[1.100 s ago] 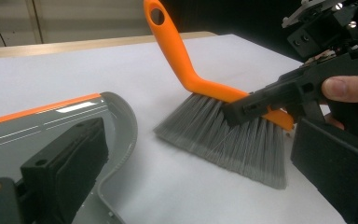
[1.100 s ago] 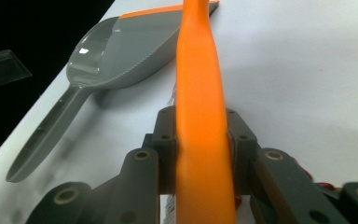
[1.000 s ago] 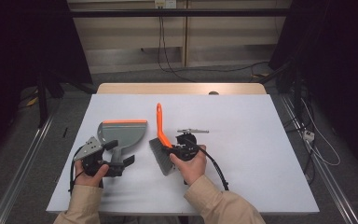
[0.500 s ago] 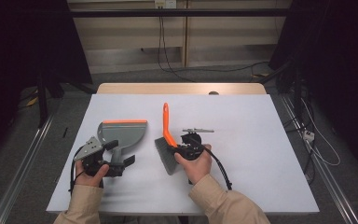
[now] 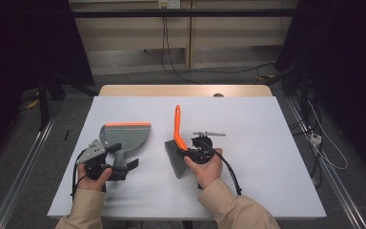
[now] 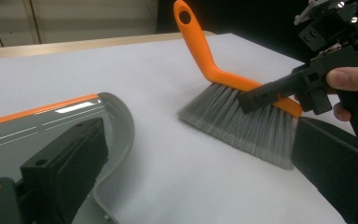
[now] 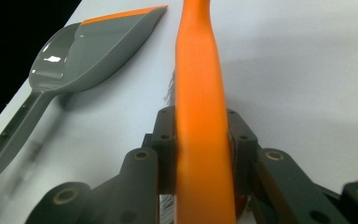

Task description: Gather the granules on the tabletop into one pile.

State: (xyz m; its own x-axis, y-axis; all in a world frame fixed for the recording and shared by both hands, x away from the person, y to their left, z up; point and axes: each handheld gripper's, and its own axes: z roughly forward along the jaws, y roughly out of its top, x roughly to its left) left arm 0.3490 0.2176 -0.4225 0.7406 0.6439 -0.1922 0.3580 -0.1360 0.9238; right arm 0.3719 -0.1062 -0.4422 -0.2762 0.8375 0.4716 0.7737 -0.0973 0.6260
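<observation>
High view: white table [image 5: 267, 157], wooden strip along its far edge. On it, left of centre, grey dustpan [image 5: 126, 138] w/ orange lip pointing away from the person, handle toward them. Right of centre, brush [image 5: 177, 148]: orange handle angled up and away, grey bristles down on the tabletop. Dustpan and brush are apart, bare table between.

Left gripper [image 5: 119, 164] sits at the dustpan handle end, held by left hand [image 5: 93, 179]. Left gripper view: jaws spread wide, one jaw over the pan's near edge, other well off to the side near the bristles, nothing between them. Not gripping.

Right gripper [image 5: 193, 152] held by right hand [image 5: 207, 167], clamped on the brush handle just above the bristle block. Right gripper view: both pads pressed flat vs. the orange handle, one each side, no gap.

Small thin metal item [image 5: 209, 134] lies just beyond the right gripper; too small to ID.
</observation>
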